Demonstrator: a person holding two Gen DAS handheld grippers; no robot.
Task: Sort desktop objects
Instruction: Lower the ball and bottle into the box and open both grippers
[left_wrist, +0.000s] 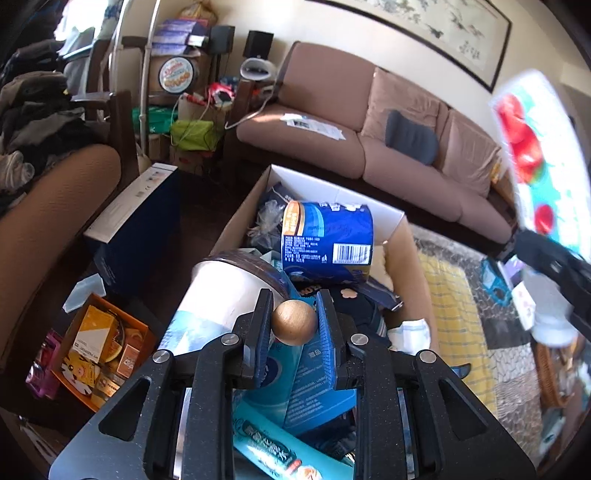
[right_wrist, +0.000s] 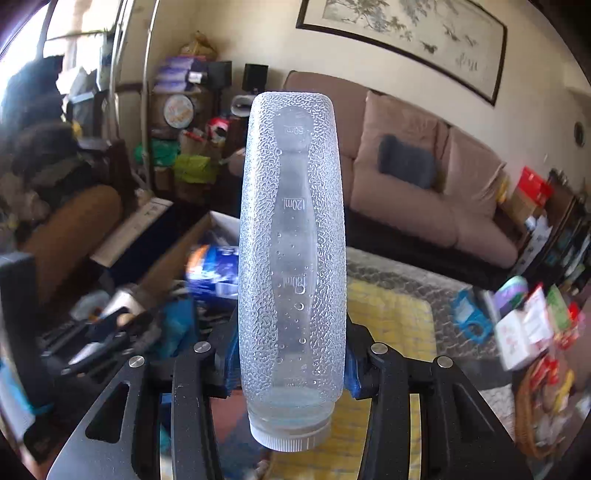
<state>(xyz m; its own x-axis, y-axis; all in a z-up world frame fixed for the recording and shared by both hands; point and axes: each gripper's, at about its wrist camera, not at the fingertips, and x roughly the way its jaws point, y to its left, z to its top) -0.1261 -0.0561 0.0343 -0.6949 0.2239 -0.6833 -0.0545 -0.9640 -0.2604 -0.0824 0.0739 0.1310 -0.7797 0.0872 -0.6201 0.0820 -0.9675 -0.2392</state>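
**A:** Tongs check: left tongs (left_wrist: 294, 322) are clamped on a smooth round wooden ball (left_wrist: 294, 322), hanging over the open cardboard box (left_wrist: 413, 258) of clutter.

**B:** Yep. Right tongs (right_wrist: 291, 363) squeeze a clear pebbly-textured plastic bottle (right_wrist: 291, 236), white cap toward the camera, markings reading 120ml and 180ml.

bright daylight from upper-left window, fisheye-bent dark corners, motion blur at sides
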